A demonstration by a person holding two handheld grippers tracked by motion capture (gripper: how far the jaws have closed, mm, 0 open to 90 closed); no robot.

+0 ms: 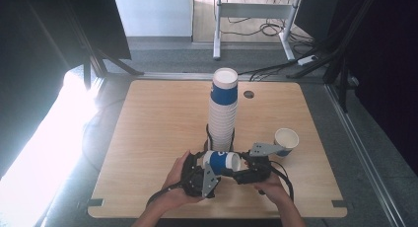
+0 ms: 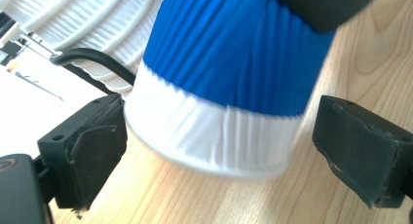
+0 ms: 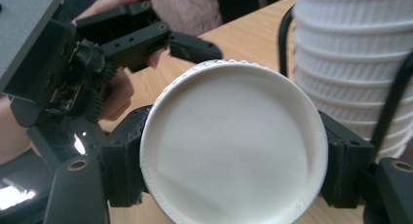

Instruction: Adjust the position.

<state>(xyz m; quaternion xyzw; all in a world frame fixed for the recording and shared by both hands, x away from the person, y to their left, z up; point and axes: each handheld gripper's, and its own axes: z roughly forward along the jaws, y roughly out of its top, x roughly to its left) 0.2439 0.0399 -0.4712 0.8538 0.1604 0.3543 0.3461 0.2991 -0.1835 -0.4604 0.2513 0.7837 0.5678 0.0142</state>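
A blue-and-white paper cup [image 1: 221,160] lies on its side just over the wooden table [image 1: 157,118], in front of a tall stack of the same cups [image 1: 223,113]. My right gripper [image 1: 242,169] is shut on it; in the right gripper view [image 3: 234,170] both jaws press the sides of the cup [image 3: 234,141], whose round white end faces the camera. My left gripper [image 1: 207,164] is open around the other end. In the left gripper view [image 2: 219,146] the cup [image 2: 229,73] sits between the jaws with a small gap at the right one.
A single upright cup [image 1: 286,139] stands to the right of my right hand. A black wire frame [image 3: 285,39] circles the base of the stack [image 3: 350,53]. A round hole [image 1: 249,94] marks the far part of the table. Bare wood spreads to the left and far side.
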